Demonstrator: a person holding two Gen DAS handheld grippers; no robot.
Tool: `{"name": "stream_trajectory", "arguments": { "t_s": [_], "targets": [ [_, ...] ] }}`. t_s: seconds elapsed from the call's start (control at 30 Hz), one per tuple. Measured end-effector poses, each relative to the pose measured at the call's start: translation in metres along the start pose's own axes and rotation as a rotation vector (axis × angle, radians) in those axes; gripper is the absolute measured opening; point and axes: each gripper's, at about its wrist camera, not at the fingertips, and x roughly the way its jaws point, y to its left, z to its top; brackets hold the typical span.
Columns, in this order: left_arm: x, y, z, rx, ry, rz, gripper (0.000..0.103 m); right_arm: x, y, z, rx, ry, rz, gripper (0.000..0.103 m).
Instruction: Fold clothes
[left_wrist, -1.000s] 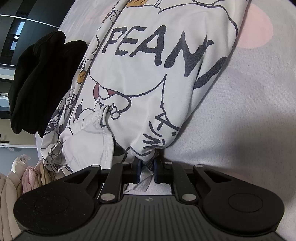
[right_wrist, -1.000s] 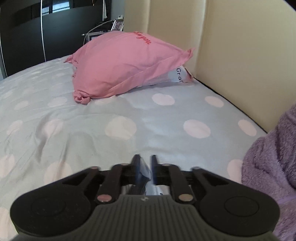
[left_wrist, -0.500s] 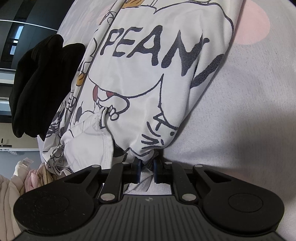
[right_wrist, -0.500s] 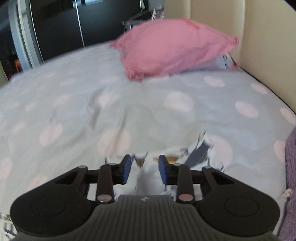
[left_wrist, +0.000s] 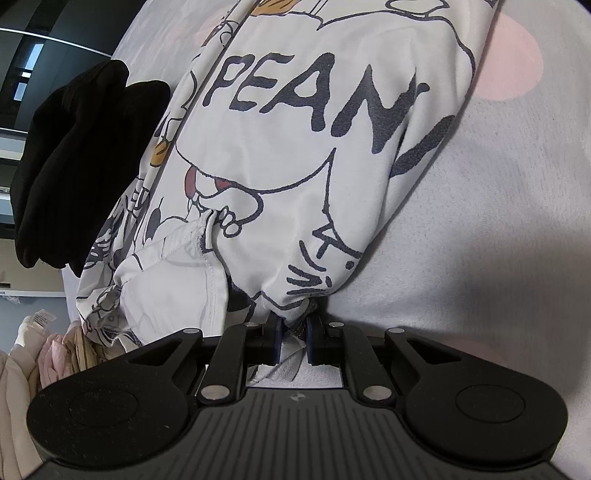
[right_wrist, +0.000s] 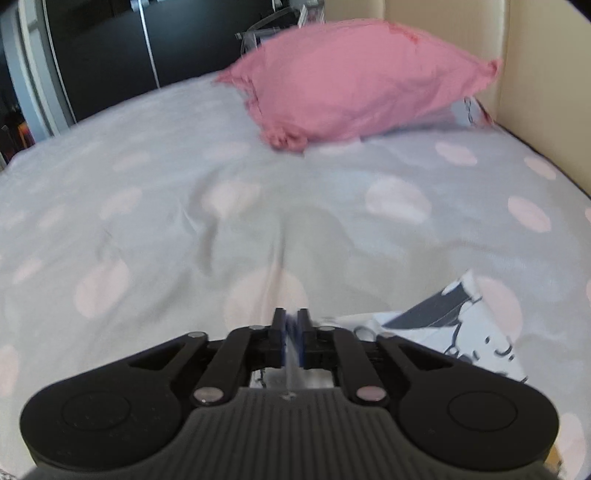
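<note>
A white garment with cartoon prints and dark "PEAN" lettering (left_wrist: 295, 155) lies bunched on the grey polka-dot bed sheet (left_wrist: 498, 221). My left gripper (left_wrist: 292, 325) is shut on a gathered corner of it. My right gripper (right_wrist: 291, 325) is shut, with a thin strip of pale fabric between its fingers; the view is blurred. Part of the same white printed garment (right_wrist: 454, 328) lies on the sheet (right_wrist: 184, 221) just right of it.
A black garment (left_wrist: 74, 155) lies left of the white one. Beige and pink clothes (left_wrist: 33, 354) are piled at the lower left. A pink pillow (right_wrist: 362, 85) rests at the bed's head, by a cream headboard (right_wrist: 546, 74). Dark wardrobe doors (right_wrist: 103, 44) stand behind.
My right gripper opened half a second ago, swung left and is shut again on fabric. The left gripper has kept its hold and barely moved.
</note>
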Motion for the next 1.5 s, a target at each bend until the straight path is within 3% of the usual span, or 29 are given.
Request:
{"name": "stream_trajectory", "arguments": {
  "t_s": [0.03, 0.07, 0.1, 0.23, 0.33, 0.5, 0.67, 0.87, 0.97, 1.17, 1.37, 1.43, 1.5],
  "targets": [
    [0.001, 0.001, 0.000, 0.001, -0.003, 0.001, 0.009, 0.000, -0.001, -0.003, 0.008, -0.001, 0.022, 0.020],
    [0.002, 0.003, 0.001, 0.002, -0.005, 0.002, 0.009, -0.002, -0.002, -0.004, 0.017, -0.010, 0.034, 0.039],
    [0.003, 0.005, 0.002, 0.001, -0.005, 0.001, 0.009, -0.008, -0.005, -0.005, 0.021, -0.039, 0.035, 0.042],
    [0.006, 0.011, 0.004, -0.003, -0.003, -0.011, 0.009, -0.047, -0.044, -0.006, 0.074, -0.162, 0.042, 0.042],
    [0.008, 0.016, 0.006, -0.005, -0.001, -0.021, 0.009, -0.080, -0.092, -0.021, 0.141, -0.199, -0.044, 0.042],
    [0.011, 0.021, 0.009, -0.006, 0.000, -0.033, 0.009, -0.142, -0.169, -0.083, 0.263, -0.235, -0.143, 0.042],
    [0.019, 0.034, 0.019, -0.012, 0.012, -0.047, 0.009, -0.183, -0.218, -0.145, 0.388, -0.225, -0.215, 0.042],
    [0.030, 0.047, 0.030, -0.014, 0.013, -0.050, 0.009, -0.216, -0.230, -0.197, 0.486, -0.256, -0.231, 0.041],
    [0.030, 0.062, 0.016, -0.002, 0.000, -0.047, 0.009, -0.225, -0.234, -0.205, 0.500, -0.286, -0.240, 0.041],
    [0.049, 0.086, 0.030, -0.004, 0.003, -0.033, 0.009, -0.251, -0.215, -0.226, 0.489, -0.378, -0.191, 0.025],
    [0.059, 0.111, 0.034, 0.000, 0.015, -0.035, 0.009, -0.239, -0.194, -0.258, 0.388, -0.267, -0.134, 0.021],
    [0.079, 0.121, 0.068, 0.026, 0.002, -0.036, 0.009, -0.238, -0.192, -0.269, 0.372, -0.244, -0.110, 0.021],
    [0.083, 0.129, 0.072, 0.027, 0.001, -0.034, 0.009, -0.236, -0.189, -0.277, 0.351, -0.232, -0.073, 0.025]
  ]
}}
